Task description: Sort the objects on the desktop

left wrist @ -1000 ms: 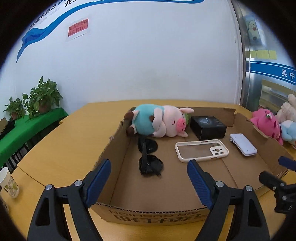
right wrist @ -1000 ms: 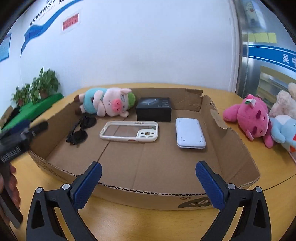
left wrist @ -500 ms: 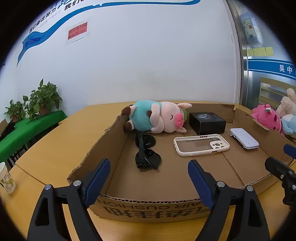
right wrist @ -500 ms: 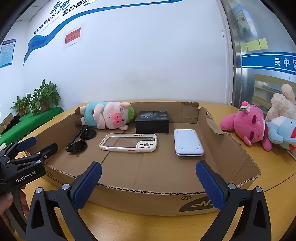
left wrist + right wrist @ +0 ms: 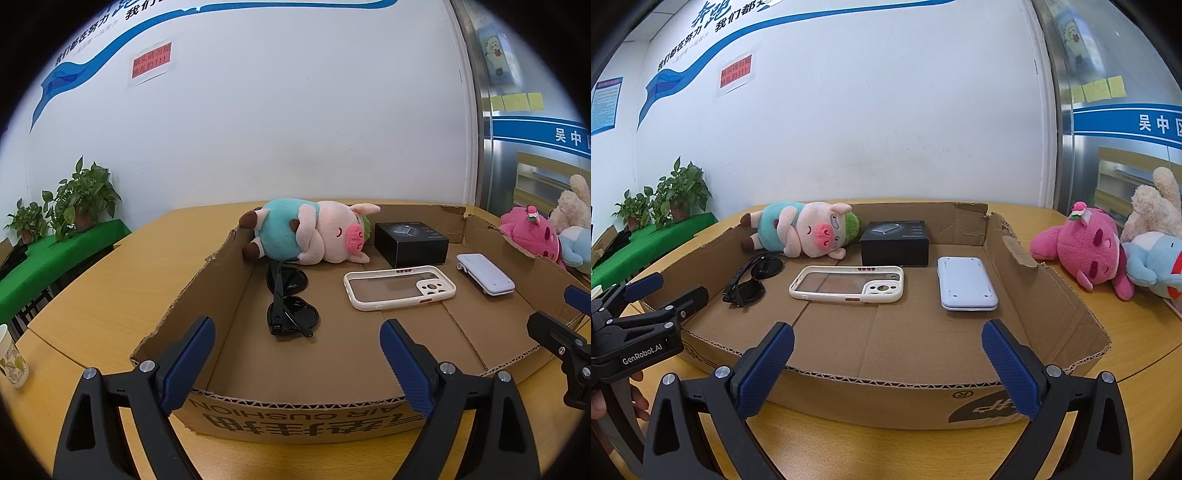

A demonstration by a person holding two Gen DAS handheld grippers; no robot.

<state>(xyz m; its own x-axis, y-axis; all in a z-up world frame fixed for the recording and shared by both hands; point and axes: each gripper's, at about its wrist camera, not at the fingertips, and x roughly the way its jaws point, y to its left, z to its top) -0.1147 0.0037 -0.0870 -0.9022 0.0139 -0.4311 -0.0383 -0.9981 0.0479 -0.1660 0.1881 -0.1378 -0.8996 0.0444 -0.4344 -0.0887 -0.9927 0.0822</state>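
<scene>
A shallow cardboard box (image 5: 295,413) (image 5: 871,387) lies on the wooden table. In it lie a plush pig (image 5: 314,236) (image 5: 805,232), black sunglasses (image 5: 288,299) (image 5: 753,277), a white phone case (image 5: 399,288) (image 5: 849,284), a black box (image 5: 410,243) (image 5: 894,243) and a white flat device (image 5: 485,273) (image 5: 966,284). My left gripper (image 5: 295,362) (image 5: 665,291) is open and empty before the box's near wall. My right gripper (image 5: 886,365) (image 5: 554,310) is open and empty, also before the near wall.
Pink (image 5: 1086,251), cream (image 5: 1156,206) and light blue (image 5: 1156,262) plush toys lie on the table right of the box. A paper cup (image 5: 11,362) stands at the left edge. Potted plants (image 5: 85,199) stand on a green-covered table at far left.
Both grippers have dropped lower and tilted up, so the box is seen from a flatter angle. Both stay open. The objects in the box have not moved.
</scene>
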